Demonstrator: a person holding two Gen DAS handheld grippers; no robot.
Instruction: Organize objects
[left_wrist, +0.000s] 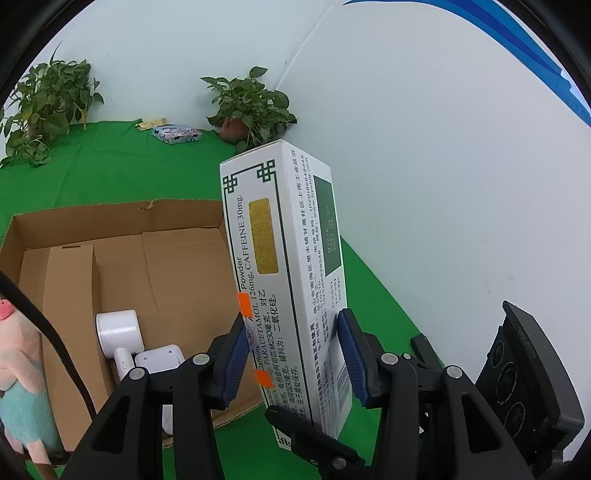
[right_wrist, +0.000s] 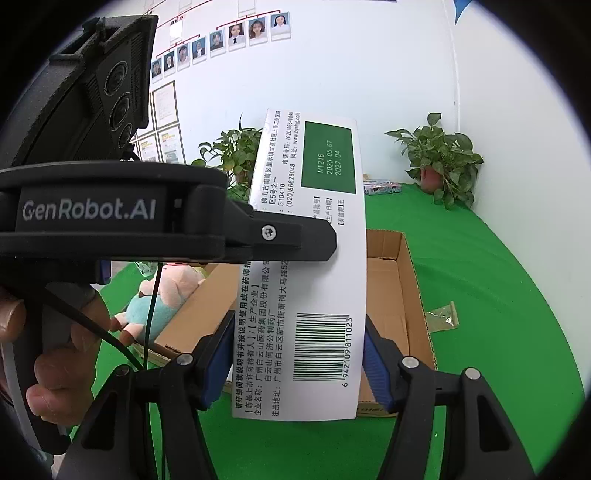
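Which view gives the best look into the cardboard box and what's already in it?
The left wrist view: it looks down into the open cardboard box, showing its floor and white devices lying in it. In the right wrist view the medicine box covers most of it; only the right wall and part of the near edge show.

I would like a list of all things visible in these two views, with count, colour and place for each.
medicine box: 1, white with green print, held upright between both grippers beside the carton
cardboard carton: 1, brown, open, on the green cloth
white device: 1, inside the carton
plush toy: 1, pink and teal, beside the carton
potted plants: 2, green, at the back wall
patterned packet: 1, blue, back of the cloth
small sachet: 1, yellowish, on the cloth beside the carton
green cloth: 1, covers the table
left gripper: black, blue pads
right gripper: black, blue pads
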